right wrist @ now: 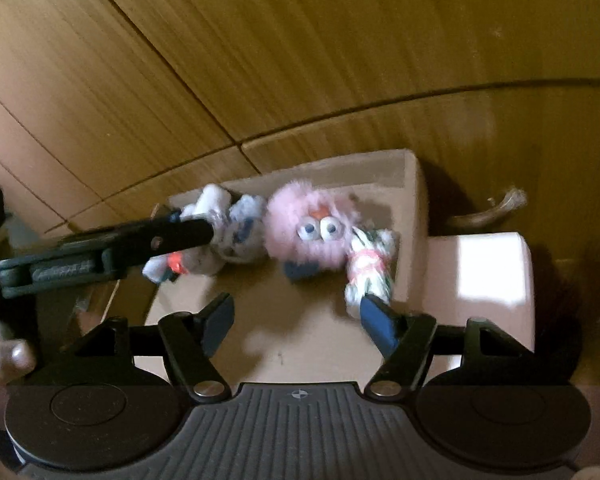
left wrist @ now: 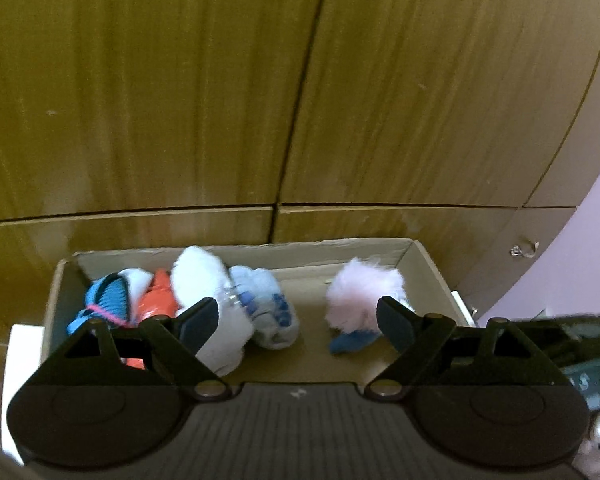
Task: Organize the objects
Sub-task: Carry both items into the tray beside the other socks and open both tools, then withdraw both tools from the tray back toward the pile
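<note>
wooden cabinet doors [left wrist: 180,100] back a cardboard box [left wrist: 428,268] holding a pink fuzzy toy [right wrist: 306,226], a white plush [left wrist: 204,280] and a patterned sock roll [right wrist: 370,270]; left gripper [left wrist: 298,320] and right gripper [right wrist: 298,320] hover above it, both spread wide, grasping nothing

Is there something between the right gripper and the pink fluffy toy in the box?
Nothing visible blocks it. The right gripper is open above bare cardboard box floor; the pink fluffy toy lies straight ahead, with the left gripper off to its side.

Both grippers [left wrist: 298,320] [right wrist: 298,320] — jaws wide apart
</note>
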`<action>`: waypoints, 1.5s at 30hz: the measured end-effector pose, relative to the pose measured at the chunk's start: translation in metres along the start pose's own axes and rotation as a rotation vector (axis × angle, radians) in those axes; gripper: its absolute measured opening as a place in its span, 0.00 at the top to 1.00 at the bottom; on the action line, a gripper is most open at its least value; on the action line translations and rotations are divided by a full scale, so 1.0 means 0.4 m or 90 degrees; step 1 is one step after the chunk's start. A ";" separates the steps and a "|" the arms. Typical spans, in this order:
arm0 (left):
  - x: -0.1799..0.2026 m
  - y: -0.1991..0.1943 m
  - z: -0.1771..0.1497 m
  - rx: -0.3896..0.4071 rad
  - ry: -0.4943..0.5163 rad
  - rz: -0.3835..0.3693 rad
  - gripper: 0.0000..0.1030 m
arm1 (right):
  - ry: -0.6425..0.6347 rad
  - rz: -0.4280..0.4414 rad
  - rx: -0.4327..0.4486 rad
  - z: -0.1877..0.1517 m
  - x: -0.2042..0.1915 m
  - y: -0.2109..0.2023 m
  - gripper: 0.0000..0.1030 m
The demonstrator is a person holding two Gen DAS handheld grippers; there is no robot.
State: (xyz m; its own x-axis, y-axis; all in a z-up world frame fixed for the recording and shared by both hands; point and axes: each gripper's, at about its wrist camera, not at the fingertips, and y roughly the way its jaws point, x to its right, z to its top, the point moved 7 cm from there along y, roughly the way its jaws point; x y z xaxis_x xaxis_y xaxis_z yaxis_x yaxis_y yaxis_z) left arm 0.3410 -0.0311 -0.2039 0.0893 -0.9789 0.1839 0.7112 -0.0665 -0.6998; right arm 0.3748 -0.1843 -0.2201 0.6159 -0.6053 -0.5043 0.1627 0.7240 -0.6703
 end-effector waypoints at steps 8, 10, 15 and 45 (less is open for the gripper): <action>-0.066 -0.134 -0.028 0.004 -0.022 0.014 0.18 | -0.010 -0.031 -0.018 0.045 -0.017 0.052 0.23; -0.082 -0.160 -0.033 0.008 -0.027 0.018 0.17 | -0.016 -0.026 -0.025 0.034 -0.034 0.038 0.22; -0.101 -0.208 -0.050 0.005 -0.029 0.019 0.17 | -0.058 -0.077 -0.080 -0.012 -0.045 0.053 0.18; -0.181 -0.471 -0.196 0.018 -0.052 0.101 0.05 | -0.099 -0.066 0.056 -0.086 -0.229 -0.226 0.08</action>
State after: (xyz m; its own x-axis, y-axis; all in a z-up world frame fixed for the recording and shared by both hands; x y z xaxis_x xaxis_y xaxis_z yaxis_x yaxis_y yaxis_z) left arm 0.1460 0.0371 -0.1395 0.2577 -0.9576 0.1287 0.7033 0.0945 -0.7046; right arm 0.2771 -0.2059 -0.1321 0.7027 -0.6248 -0.3403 0.2937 0.6904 -0.6612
